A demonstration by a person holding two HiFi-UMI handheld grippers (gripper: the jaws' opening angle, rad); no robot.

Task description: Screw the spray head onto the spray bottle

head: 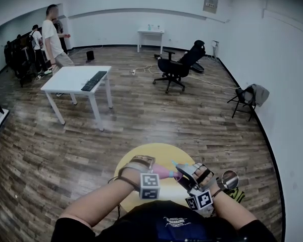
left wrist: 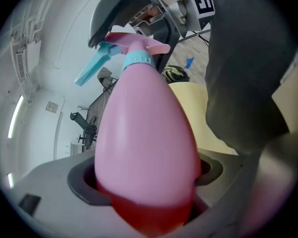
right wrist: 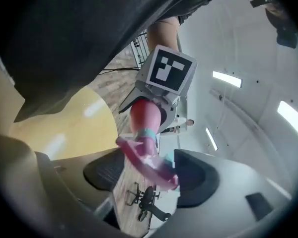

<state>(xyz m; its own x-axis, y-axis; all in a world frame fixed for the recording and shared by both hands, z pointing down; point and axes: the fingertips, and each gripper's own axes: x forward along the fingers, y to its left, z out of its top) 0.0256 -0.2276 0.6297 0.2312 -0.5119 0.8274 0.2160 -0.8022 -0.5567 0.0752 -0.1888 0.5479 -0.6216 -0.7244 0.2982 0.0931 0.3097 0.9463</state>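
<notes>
A pink spray bottle [left wrist: 146,133] lies gripped at its base by my left gripper [left wrist: 146,182], which is shut on it. The spray head [left wrist: 134,46], pink with a teal collar and a teal trigger, sits on the bottle's neck. In the head view the bottle [head: 164,172] is held over the near part of the yellow round table [head: 141,155], with my left gripper [head: 150,171] at its left end. My right gripper [head: 189,174] surrounds the spray head [right wrist: 149,157]. Its jaws stand open, and the head lies between the pads [right wrist: 107,170] without being pressed.
Beyond the yellow table are a wooden floor, a white desk [head: 65,82] carrying a keyboard [head: 94,80], a black office chair [head: 178,67], and a folding chair [head: 246,99] by the right wall. People [head: 53,34] stand at the far left.
</notes>
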